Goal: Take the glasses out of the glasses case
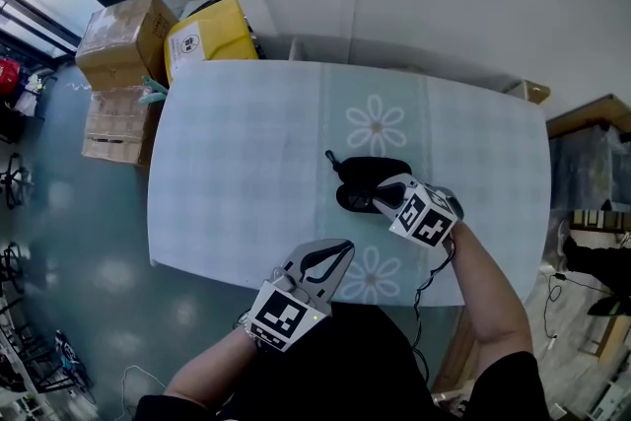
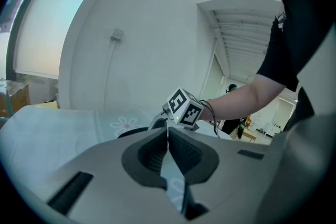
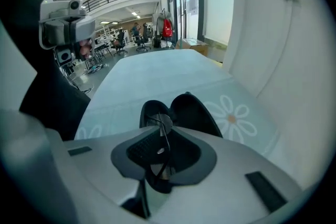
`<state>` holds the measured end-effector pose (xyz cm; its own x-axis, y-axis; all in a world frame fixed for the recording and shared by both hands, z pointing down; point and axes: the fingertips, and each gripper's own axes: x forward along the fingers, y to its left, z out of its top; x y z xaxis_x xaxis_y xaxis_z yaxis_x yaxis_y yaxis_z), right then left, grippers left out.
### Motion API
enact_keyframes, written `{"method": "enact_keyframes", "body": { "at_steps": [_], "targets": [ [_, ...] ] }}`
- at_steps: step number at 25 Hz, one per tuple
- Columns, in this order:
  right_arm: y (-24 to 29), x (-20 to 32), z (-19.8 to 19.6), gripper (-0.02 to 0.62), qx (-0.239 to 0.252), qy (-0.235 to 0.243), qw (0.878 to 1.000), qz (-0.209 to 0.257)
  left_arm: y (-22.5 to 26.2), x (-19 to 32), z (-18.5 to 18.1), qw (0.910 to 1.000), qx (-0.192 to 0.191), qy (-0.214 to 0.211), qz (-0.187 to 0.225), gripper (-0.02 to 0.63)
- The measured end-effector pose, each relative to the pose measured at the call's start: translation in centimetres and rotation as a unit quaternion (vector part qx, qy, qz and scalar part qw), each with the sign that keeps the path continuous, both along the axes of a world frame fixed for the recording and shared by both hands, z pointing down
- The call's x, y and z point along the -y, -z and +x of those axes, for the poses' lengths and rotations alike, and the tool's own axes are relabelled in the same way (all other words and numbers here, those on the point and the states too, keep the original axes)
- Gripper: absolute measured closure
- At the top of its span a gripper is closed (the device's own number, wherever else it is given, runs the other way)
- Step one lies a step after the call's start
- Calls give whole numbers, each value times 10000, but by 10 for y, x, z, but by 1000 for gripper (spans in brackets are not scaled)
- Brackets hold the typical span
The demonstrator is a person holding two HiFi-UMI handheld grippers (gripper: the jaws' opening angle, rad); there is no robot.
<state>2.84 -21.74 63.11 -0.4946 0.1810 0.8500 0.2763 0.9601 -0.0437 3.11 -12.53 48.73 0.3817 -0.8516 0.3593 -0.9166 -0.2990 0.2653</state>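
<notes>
Pale-blue table w/ flower print; cardboard boxes + yellow bag on floor nr far-L corner.

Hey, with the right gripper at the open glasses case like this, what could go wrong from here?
1. The right gripper is shut on a thin part of the glasses; pulling may bend the frame or let it slip.
2. The left gripper is shut on nothing and away from the glasses case, so nothing steadies the case; it could drag or lift along with the glasses.
</notes>
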Motion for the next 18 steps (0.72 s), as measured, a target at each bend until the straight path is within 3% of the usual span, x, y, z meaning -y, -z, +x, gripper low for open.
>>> {"method": "enact_keyframes", "body": {
  "at_steps": [6,18],
  "targets": [
    [-17,-4,-1,512,-430,528,9977,-21,-2,-1,-3,9999,-11,164,-39,575],
    [-39,-5,0,512,-1094,902,9897,-187,-4,-9,-7,9992,-51,369,-146,575]
  ]
}}
